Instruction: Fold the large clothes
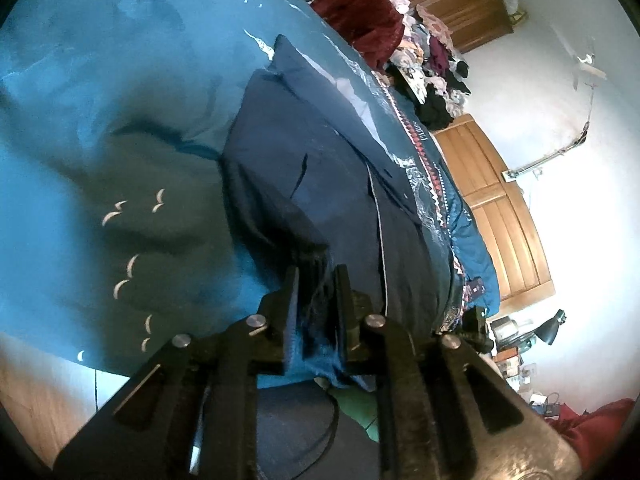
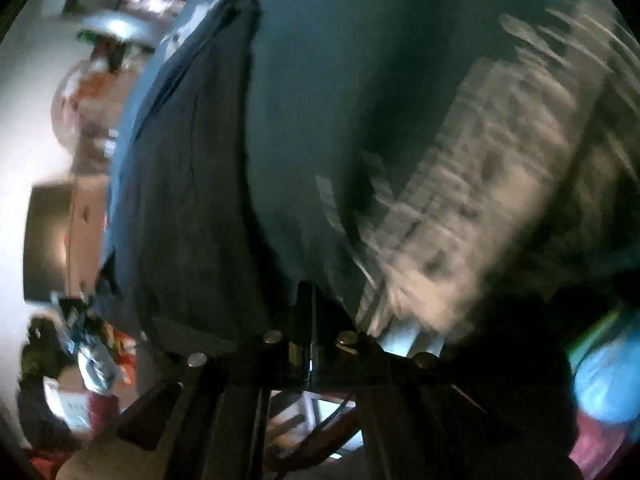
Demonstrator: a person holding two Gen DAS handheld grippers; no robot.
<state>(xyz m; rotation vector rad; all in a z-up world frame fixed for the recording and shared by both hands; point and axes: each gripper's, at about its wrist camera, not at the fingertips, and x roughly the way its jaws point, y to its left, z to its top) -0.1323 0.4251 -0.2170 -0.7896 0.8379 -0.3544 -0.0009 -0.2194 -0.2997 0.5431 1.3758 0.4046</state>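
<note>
Clearly you have the left tool (image 1: 316, 280) clamped on a bunch of dark navy cloth, the garment (image 1: 304, 168), with its two fingers narrow and fabric wadded between them. The garment lies along the bed (image 1: 100, 80), on the teal cover with small white birds, running from your tool toward the far edge, where a patterned border shows. You hold it by an end so that the rest can trail flat behind the grip; that is my reading of why the pinch sits at the near edge of the bed and not in the middle of the cloth. A pale piping line runs up the garment just beside the grip.

From the right wrist the view is smeared. The right tool (image 2: 310, 304) has its fingers drawn close together, and dark cloth (image 2: 192, 200) hangs just ahead of them, but whether any of it sits between the fingers I cannot tell. A striped grey and white fabric (image 2: 500, 152) fills the right of that view, too blurred to name.

With both tools at the same long garment, I judge you are mid-fold, carrying one end while the bed bears the rest. A pile of clothes (image 1: 420, 52) waits at the far corner of the bed, well apart from the work.
</note>
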